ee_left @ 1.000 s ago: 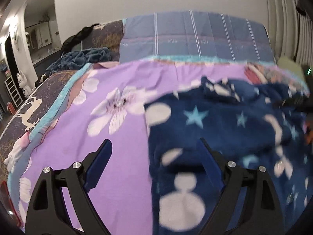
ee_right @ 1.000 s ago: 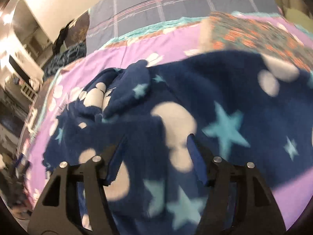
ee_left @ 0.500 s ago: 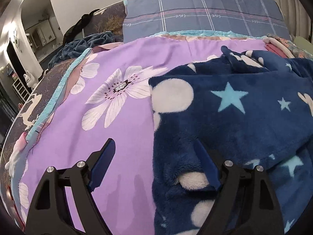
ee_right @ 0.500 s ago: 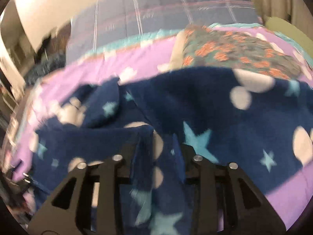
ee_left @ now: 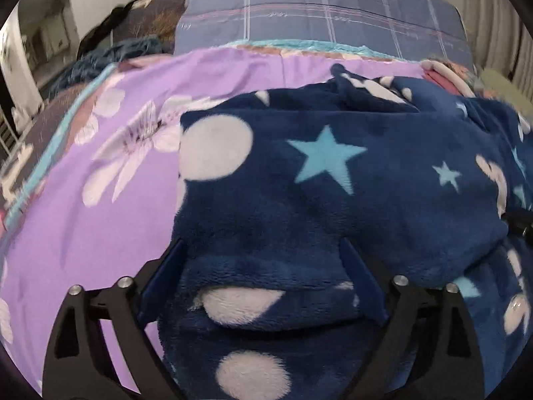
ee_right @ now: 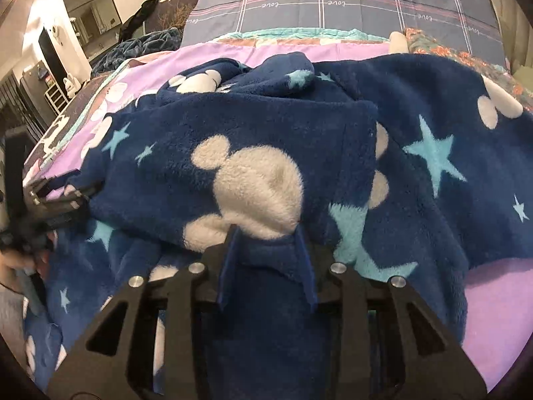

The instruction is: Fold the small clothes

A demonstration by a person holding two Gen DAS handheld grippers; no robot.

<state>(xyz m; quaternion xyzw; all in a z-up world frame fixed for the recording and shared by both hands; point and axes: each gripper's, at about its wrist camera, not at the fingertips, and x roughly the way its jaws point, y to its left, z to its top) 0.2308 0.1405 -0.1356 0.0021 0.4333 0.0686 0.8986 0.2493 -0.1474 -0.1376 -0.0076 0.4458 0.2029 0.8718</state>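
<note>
Our right gripper (ee_right: 266, 233) pinches the fleece (ee_right: 253, 153), navy with stars, folded over; our left gripper (ee_left: 263, 250) straddles its edge, jaws wide. Bedspread (ee_left: 100, 233) lies bare leftward.

Navy fleece garment (ee_left: 333, 173), scattered with white mouse-head shapes and light-blue stars; beneath it a lilac bedsheet (ee_left: 83, 233) with pale flowers; behind, a grey-blue checked pillow (ee_right: 333, 0).

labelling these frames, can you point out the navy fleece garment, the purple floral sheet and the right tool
navy fleece garment (ee_left: 333, 200), left wrist view, on the folded top layer below the big star
purple floral sheet (ee_left: 83, 233), left wrist view, on bare purple cloth
right tool (ee_right: 266, 230), right wrist view, midway between its fingertips
</note>
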